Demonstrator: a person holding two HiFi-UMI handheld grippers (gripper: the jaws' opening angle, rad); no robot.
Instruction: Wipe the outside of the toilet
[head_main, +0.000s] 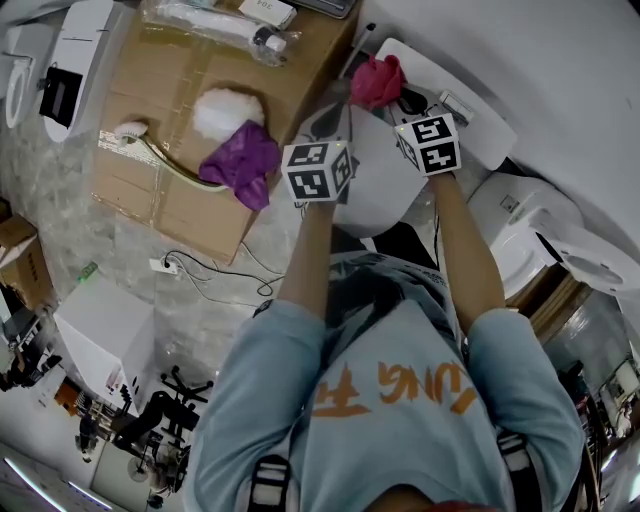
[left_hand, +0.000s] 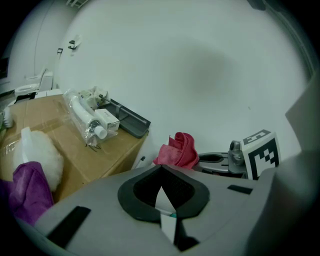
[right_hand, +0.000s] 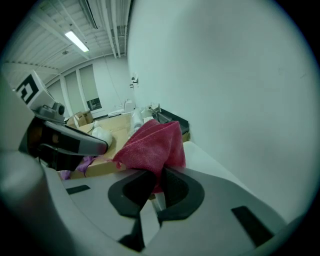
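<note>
Fingers of your right gripper (right_hand: 161, 172) are clenched on a crumpled pink-red microfibre cloth (right_hand: 152, 142), over the white ceramic toilet tank (head_main: 470, 115) at one o'clock in the head view. Your left gripper (left_hand: 160, 169), just beside it, has its fingers pressed together, empty. At ten o'clock, a purple cloth (head_main: 245, 165) lies on a brown cardboard box (head_main: 180, 100).

Quick count: two grippers, the left gripper (left_hand: 162, 192) and the right gripper (right_hand: 155, 187). Two cloths: a pink cloth (head_main: 377, 82) at upper middle, a purple cloth (head_main: 243, 165) left of it. One cardboard box (head_main: 175, 95) at upper left, carrying one white fluffy ball (head_main: 227, 112) and one brush (head_main: 131, 129).
</note>
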